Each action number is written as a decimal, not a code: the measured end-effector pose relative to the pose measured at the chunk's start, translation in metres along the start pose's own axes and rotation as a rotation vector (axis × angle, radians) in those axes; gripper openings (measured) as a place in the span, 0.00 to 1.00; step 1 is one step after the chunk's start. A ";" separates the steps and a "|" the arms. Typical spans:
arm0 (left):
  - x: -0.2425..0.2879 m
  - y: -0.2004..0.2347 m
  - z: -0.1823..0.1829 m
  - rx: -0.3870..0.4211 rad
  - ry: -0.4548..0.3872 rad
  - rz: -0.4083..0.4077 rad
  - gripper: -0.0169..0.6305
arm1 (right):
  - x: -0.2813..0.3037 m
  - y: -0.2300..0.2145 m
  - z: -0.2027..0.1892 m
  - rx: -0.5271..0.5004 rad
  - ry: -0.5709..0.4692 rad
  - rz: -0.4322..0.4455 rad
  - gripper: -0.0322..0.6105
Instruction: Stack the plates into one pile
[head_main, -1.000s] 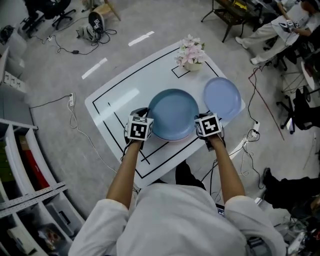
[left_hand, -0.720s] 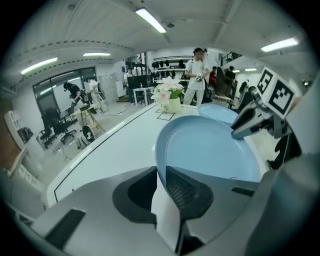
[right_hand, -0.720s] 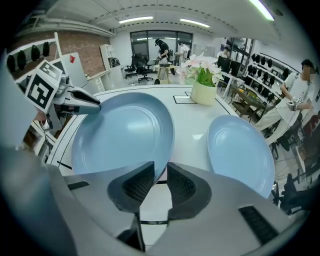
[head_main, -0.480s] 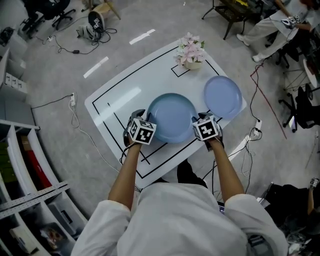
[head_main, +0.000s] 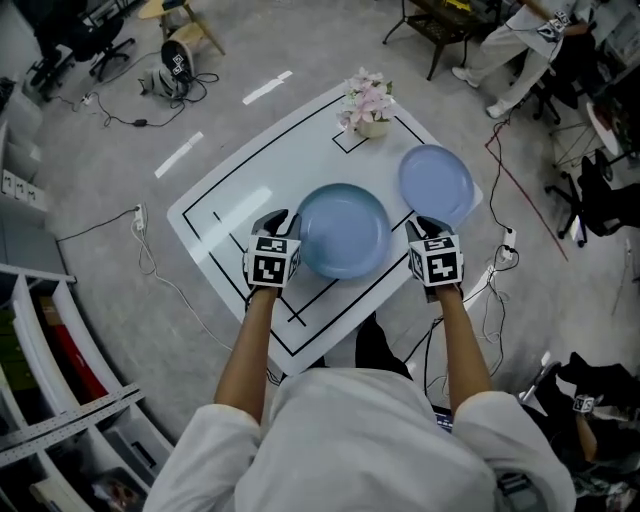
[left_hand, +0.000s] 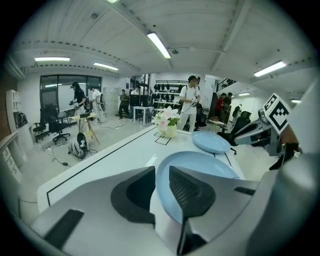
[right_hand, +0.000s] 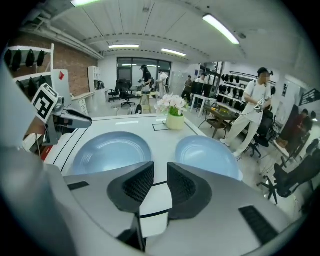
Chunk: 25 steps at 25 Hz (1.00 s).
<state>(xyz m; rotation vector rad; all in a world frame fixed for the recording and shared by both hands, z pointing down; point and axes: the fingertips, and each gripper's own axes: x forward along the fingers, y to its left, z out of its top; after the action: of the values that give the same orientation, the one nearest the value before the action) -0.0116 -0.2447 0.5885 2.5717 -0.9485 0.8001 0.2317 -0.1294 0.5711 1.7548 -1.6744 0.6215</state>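
A large blue plate lies flat in the middle of the white table, and a smaller lavender plate lies to its right. My left gripper hovers just off the large plate's left rim. It is open: its jaws have just parted and then eased in a little, with only table and the plate's rim showing beyond the gap. My right gripper is between the two plates, nearer me. It is open too, having just opened and then narrowed, with bare table in its gap.
A vase of pink flowers stands at the table's far corner. Black lines mark the tabletop. Cables run over the floor at the left, beside shelving. Chairs and people are at the far right.
Both grippers have let go of the large plate's rim and lifted back from it, jaws now apart. The right one has shifted right. The plate lies still.
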 end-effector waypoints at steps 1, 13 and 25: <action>-0.002 -0.003 0.004 0.002 -0.015 -0.020 0.17 | -0.008 -0.002 0.005 0.017 -0.029 -0.013 0.19; -0.011 -0.105 0.062 0.130 -0.095 -0.232 0.06 | -0.067 -0.071 0.004 0.128 -0.190 -0.074 0.07; 0.115 -0.202 0.143 0.026 -0.059 -0.084 0.15 | -0.010 -0.247 -0.006 0.160 -0.178 0.041 0.11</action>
<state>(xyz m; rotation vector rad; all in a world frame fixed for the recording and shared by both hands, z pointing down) 0.2528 -0.2152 0.5267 2.6519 -0.8458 0.7223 0.4764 -0.1189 0.5393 1.9425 -1.8285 0.6497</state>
